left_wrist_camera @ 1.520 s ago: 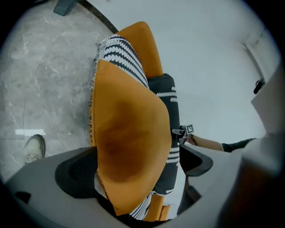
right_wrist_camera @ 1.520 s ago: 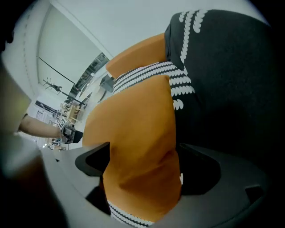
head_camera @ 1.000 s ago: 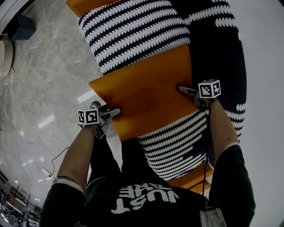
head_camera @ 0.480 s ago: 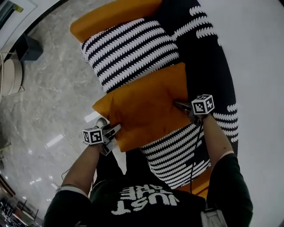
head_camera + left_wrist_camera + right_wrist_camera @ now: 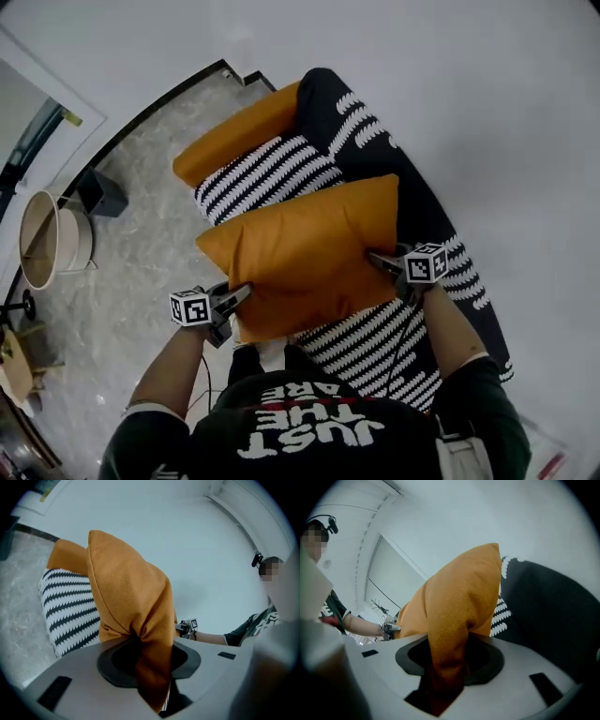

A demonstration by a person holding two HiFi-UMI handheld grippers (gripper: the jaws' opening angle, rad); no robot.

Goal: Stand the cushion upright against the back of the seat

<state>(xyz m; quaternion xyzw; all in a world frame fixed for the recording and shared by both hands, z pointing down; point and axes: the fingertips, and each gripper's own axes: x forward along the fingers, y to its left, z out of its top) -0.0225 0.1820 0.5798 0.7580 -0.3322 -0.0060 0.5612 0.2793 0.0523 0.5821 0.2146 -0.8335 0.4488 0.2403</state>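
Observation:
The orange cushion (image 5: 300, 253) hangs in the air above the black-and-white striped seat (image 5: 262, 173), its long side roughly level. My left gripper (image 5: 242, 292) pinches the cushion's near left corner, and its jaws are still closing on the bunched fabric (image 5: 126, 588). My right gripper (image 5: 375, 258) is shut on the cushion's right edge, fabric (image 5: 459, 597) gathered between its jaws. The seat's black back (image 5: 337, 112) rises behind the cushion, against the wall. In each gripper view the other gripper shows beyond the cushion.
An orange armrest (image 5: 239, 131) borders the seat's far side. On the marble floor (image 5: 141, 244) at the left stand a round pale basket (image 5: 52, 239) and a dark box (image 5: 101, 192). A white wall (image 5: 487, 141) runs behind the seat.
Both grippers went from open beside the flat cushion to shut on its edges. They lifted it off the seat, and the head view swung up toward the wall.

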